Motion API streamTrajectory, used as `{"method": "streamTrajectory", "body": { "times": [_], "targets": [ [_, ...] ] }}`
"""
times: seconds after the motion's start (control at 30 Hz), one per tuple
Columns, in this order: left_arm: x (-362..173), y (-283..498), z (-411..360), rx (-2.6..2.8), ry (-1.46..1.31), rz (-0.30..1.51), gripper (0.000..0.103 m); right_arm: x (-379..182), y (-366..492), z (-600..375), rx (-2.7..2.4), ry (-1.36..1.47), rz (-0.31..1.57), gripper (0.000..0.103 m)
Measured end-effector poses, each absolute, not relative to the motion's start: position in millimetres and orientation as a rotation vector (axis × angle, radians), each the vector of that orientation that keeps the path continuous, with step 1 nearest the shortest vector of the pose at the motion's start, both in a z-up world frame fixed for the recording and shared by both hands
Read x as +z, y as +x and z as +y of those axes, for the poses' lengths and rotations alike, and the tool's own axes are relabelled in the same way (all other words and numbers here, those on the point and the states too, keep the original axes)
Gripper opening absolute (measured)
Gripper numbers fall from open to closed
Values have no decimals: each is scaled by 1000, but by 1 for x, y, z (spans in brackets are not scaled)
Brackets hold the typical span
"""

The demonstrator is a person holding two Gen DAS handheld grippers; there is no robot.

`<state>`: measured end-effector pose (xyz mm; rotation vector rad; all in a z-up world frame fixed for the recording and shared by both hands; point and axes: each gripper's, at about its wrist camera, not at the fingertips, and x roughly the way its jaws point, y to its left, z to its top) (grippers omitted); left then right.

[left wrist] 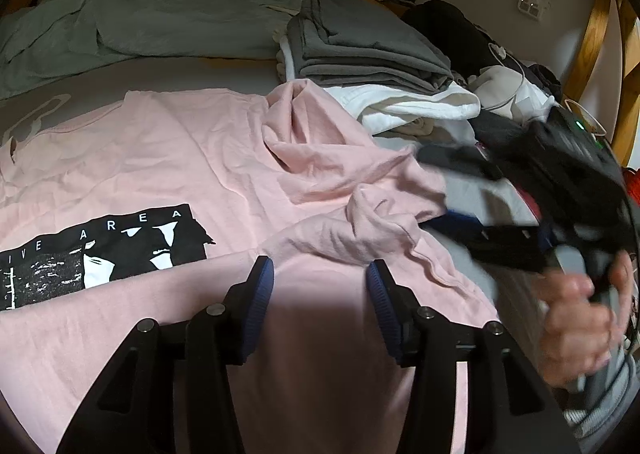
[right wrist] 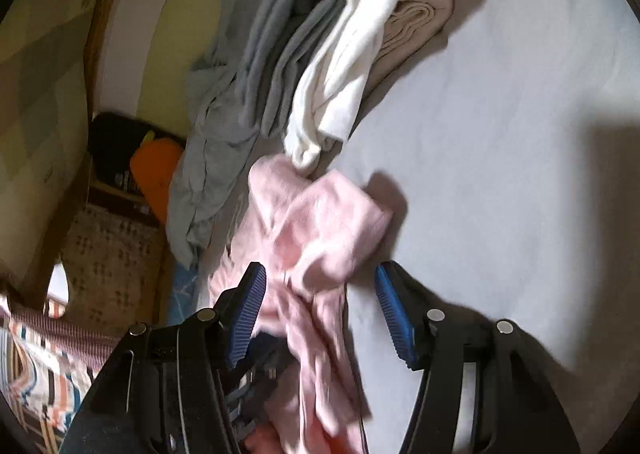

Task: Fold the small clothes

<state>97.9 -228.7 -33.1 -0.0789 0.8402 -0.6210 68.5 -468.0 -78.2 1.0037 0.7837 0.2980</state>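
A pink T-shirt (left wrist: 168,158) with a black and white print lies spread on the bed, its right sleeve bunched up. My left gripper (left wrist: 320,274) is open just above the shirt's lower part, holding nothing. My right gripper (left wrist: 436,190) shows blurred at the right of the left wrist view, jaws apart beside the bunched sleeve. In the right wrist view the right gripper (right wrist: 320,282) is open over the rumpled pink sleeve (right wrist: 316,226), with the cloth lying between and below the jaws.
A stack of folded grey, white and beige clothes (left wrist: 360,54) sits behind the shirt, also in the right wrist view (right wrist: 340,54). A grey blanket (left wrist: 160,6) lies at the back. Dark clutter and cables (left wrist: 500,66) sit at the right. The wooden bed frame (left wrist: 596,34) borders the bed.
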Motion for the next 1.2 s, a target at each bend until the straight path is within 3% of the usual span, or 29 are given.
{"method": "streamTrajectory", "body": {
  "times": [0.2, 0.27, 0.33, 0.63, 0.83, 0.9, 0.97, 1.0, 1.03, 1.1, 1.17, 1.2],
  "targets": [
    [-33, 98, -230, -619, -74, 840, 49, -81, 123, -458, 506, 1023, 780, 55],
    [-33, 98, -230, -619, -73, 840, 49, -88, 140, -442, 637, 1029, 866, 40],
    [-33, 98, -230, -621, -74, 840, 50, -89, 139, -434, 556, 981, 876, 11],
    [-33, 97, -230, -627, -79, 840, 52, -38, 92, -481, 284, 925, 513, 10],
    [-31, 99, -226, -661, -116, 843, 54, -34, 87, -503, 259, 931, 526, 5],
    [-27, 104, -217, -723, -177, 859, 53, -30, 87, -508, 238, 915, 530, 5],
    [-18, 108, -209, -744, -201, 845, 53, -28, 86, -516, 196, 870, 536, 24],
    [-11, 111, -207, -727, -185, 830, 53, -24, 87, -516, 187, 840, 540, 52],
    [-4, 116, -205, -708, -165, 815, 53, -21, 86, -514, 201, 817, 531, 65],
    [8, 130, -200, -678, -151, 797, 53, -22, 85, -512, 229, 779, 548, 64],
    [14, 145, -201, -616, -102, 793, 46, -26, 94, -500, 255, 723, 613, 61],
    [15, 153, -205, -578, -60, 785, 36, -31, 100, -495, 250, 703, 662, 58]
  ]
}}
